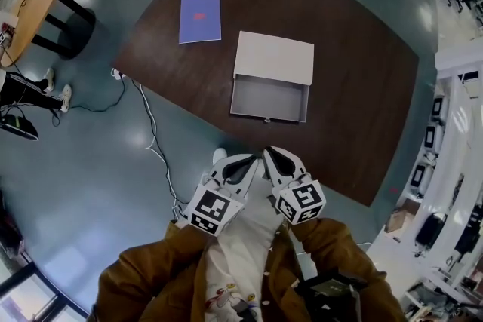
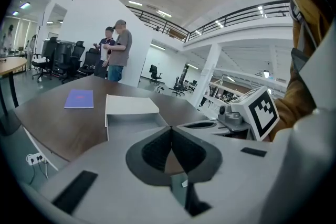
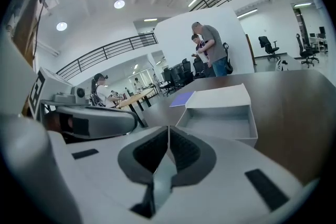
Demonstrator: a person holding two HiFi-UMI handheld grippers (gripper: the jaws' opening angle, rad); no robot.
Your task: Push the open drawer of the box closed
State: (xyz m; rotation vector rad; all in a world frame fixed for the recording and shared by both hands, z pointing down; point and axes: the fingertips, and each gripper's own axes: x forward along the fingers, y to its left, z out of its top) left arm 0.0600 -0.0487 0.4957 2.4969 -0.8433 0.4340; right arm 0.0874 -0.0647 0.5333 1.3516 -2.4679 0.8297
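Left gripper (image 1: 250, 162) and right gripper (image 1: 270, 154), both closed and empty, apart from the open drawer (image 1: 268, 96) of the box (image 1: 275, 56).

No legible text or numbers, only coded square markers on the left gripper (image 1: 254, 161) and right gripper (image 1: 267, 151)

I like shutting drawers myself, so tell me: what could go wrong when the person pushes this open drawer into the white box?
1. The box lies loose on the smooth table with nothing behind it, so a push may slide the whole box instead of closing the drawer.
2. The drawer is wide. A push near one corner from the shut right gripper may turn it askew and jam it.
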